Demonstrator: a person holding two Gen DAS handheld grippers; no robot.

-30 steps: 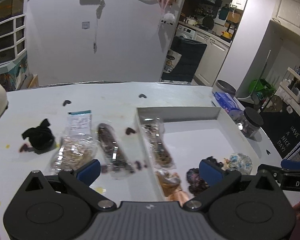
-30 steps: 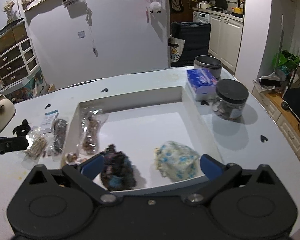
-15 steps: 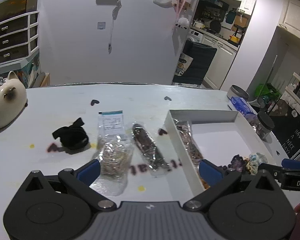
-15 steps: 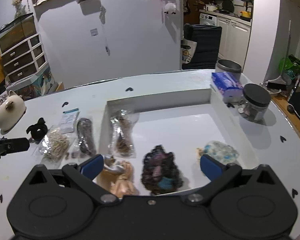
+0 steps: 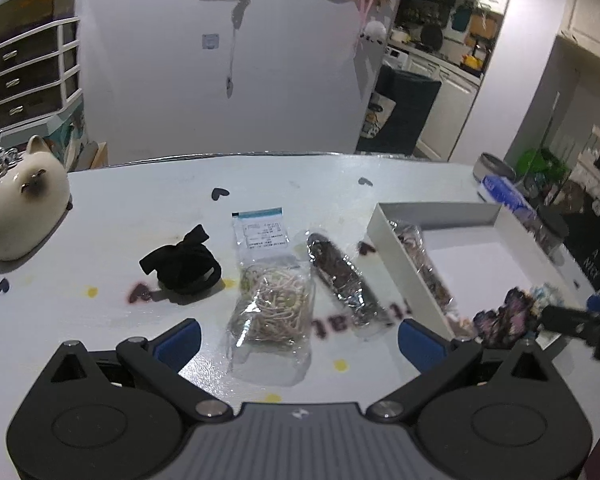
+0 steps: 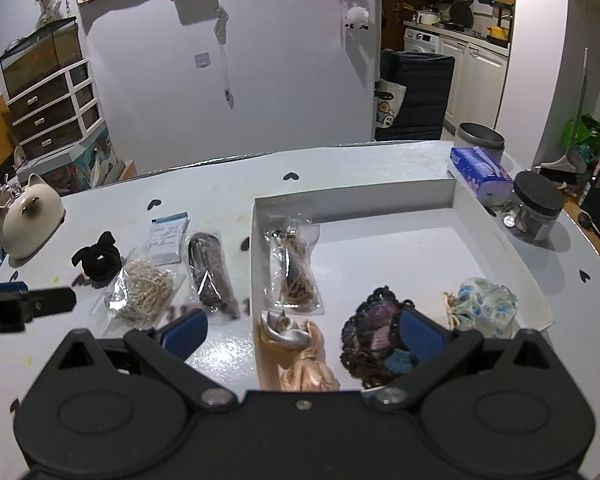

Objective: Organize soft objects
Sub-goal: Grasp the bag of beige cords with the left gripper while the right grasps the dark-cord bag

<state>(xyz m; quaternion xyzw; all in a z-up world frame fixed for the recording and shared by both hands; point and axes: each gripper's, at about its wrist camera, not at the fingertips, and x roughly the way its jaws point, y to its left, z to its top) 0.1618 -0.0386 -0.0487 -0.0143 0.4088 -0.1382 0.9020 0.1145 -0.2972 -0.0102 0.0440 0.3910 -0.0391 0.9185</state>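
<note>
Both the left gripper [image 5: 299, 338] and right gripper [image 6: 303, 332] hover released above the worktop [image 6: 220, 192], bagged hair ties [image 5: 274, 308] lying beside the white tray [image 6: 384, 200].

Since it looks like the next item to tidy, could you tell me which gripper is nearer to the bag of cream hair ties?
Left. The left gripper hovers open right over the bag of cream hair ties; the right gripper is off to its right, by the white tray.
</note>
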